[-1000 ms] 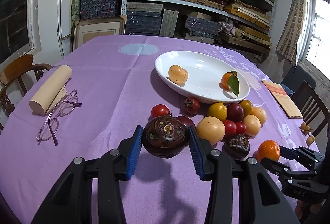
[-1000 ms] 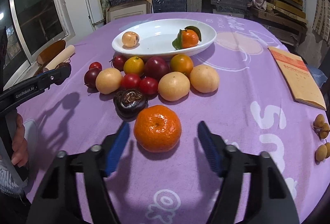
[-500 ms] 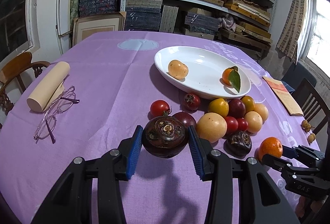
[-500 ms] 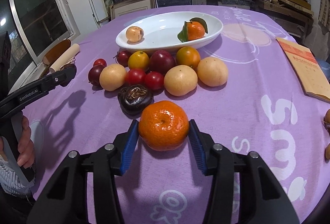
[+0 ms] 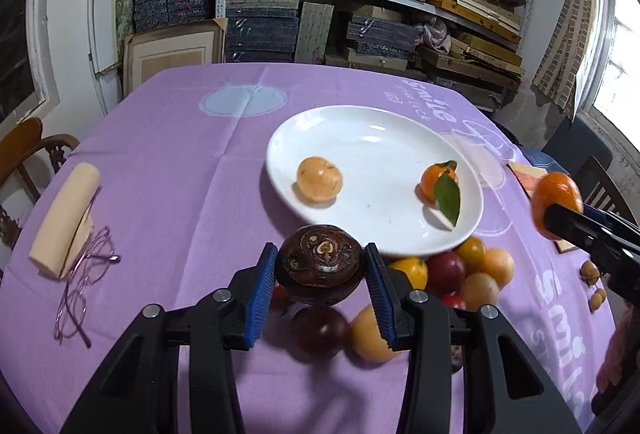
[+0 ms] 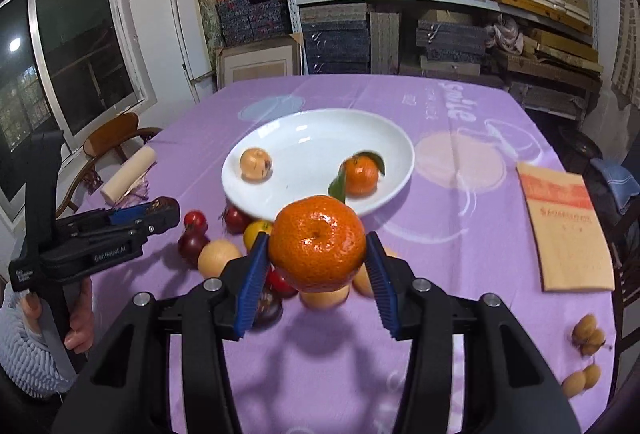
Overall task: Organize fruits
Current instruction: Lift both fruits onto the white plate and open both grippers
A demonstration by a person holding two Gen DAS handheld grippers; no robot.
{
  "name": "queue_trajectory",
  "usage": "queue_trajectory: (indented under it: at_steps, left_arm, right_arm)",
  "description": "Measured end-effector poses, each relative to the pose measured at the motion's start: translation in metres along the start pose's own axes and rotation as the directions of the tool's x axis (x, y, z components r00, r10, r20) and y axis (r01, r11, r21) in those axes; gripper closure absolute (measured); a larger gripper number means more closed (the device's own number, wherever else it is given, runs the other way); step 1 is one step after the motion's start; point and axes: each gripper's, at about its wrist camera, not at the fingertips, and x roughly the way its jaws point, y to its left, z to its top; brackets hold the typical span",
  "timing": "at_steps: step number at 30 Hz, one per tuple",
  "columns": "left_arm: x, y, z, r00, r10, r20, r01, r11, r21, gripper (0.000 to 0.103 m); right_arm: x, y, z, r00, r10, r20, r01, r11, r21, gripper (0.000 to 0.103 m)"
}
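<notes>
Both hands loaded, plate ahead.

Your left gripper [image 5: 318,276] clamps the dark mangosteen [image 5: 319,264]; your right gripper [image 6: 316,266], jaws just closed, pinches the tangerine [image 6: 317,243]. The white plate [image 5: 360,122] lies just beyond both, nearer the left.

The right hand-held gripper [image 6: 318,274], its jaws having just closed, clamps a tangerine [image 6: 317,243] above the fruit pile [image 6: 218,254].

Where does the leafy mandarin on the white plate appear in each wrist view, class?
Left wrist view: leafy mandarin at the plate's right side, centre-right of the picture.
Right wrist view: leafy mandarin right of the plate's middle, near picture centre.
Shared landmark: the white plate.
</notes>
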Motion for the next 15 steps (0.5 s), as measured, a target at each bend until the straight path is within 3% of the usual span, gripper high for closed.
queue_trajectory:
  at_steps: [6,15]
  left_arm:
    - [0.047,-0.033,0.027,1.000,-0.010,-0.024,0.010,1.000,-0.001,0.058]
    - [0.087,-0.029,0.028,0.996,0.010,-0.085,-0.011,1.000,-0.019,0.058]
  right_arm:
    - [0.068,-0.034,0.053,1.000,-0.017,-0.015,0.020,0.989,0.148,0.056]
    - [0.118,-0.049,0.047,0.995,-0.020,-0.100,0.036,0.986,0.163,0.055]
